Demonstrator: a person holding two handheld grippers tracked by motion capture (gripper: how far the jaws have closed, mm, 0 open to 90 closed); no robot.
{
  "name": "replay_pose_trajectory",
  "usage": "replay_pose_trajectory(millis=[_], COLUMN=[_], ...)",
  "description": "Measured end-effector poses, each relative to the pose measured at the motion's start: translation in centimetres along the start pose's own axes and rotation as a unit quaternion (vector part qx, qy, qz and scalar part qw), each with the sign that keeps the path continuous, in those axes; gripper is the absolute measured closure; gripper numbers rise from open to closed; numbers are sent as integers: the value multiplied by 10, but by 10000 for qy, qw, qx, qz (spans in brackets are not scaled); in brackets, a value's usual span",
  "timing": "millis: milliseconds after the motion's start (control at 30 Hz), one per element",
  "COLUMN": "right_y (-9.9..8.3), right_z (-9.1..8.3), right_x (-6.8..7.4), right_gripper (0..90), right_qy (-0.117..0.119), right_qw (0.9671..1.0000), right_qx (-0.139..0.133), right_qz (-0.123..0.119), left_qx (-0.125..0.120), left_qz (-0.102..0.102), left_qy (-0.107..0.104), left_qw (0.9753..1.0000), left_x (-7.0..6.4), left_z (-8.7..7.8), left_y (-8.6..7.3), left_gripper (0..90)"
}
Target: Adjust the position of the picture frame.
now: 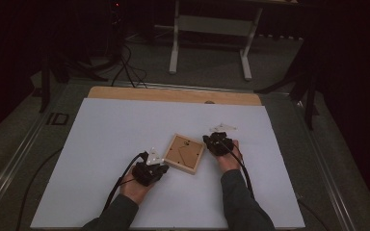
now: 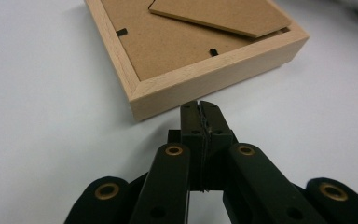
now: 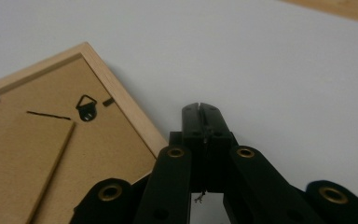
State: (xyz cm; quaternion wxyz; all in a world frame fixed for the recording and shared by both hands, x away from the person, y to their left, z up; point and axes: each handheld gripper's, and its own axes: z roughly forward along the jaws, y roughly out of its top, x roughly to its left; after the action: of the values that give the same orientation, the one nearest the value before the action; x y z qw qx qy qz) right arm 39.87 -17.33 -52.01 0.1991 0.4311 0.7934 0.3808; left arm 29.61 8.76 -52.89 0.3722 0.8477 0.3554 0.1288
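Pale wood frames the picture frame [image 1: 186,153], which lies face down on the white bench [image 1: 106,144] with its brown fibreboard back up, between the two grippers. In the left gripper view the frame's near corner [image 2: 137,100] sits just ahead of the jaws and a little to their left, apart from them; the left gripper [image 2: 200,109] has its jaws pressed together on nothing. The right gripper [image 3: 200,112] is likewise closed and empty, its jaws just beside the frame's edge, which runs off to their left.

The step in hand looks like opening the back. To do it well, I would part one pair of jaws and steady the wooden rim, then work the other tip under a small black retaining tab [image 2: 121,32], turning it aside gently so the board does not crack.

As a container, the frame holds its backing board [image 2: 168,46] seated inside the rim; the easel stand [image 2: 223,16] lies raised above it, and a triangular hanger [image 3: 86,108] sits near one corner.
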Motion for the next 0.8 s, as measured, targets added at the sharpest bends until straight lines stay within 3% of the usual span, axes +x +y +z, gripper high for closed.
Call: replay_pose_trajectory(millis=[167,400,633,800], right_y=[-1,-2,-3,-4], right_z=[2,1,0,-2], right_x=[1,2,6,8], right_gripper=[898,899,900,900], right_qy=[-2,83,141,192], right_qw=[10000,9999,9999,9998], right_qx=[-31,-10,10,45], right_qz=[49,81,54,-14], left_qx=[131,204,251,248], left_qz=[162,223,155,-5], left_qy=[77,188,262,402], left_qw=[9998,9994,9992,9989], left_x=[-3,-4,2,12], left_z=[6,10,8,7], left_y=[2,5,5,6], left_gripper=[895,896,896,897])
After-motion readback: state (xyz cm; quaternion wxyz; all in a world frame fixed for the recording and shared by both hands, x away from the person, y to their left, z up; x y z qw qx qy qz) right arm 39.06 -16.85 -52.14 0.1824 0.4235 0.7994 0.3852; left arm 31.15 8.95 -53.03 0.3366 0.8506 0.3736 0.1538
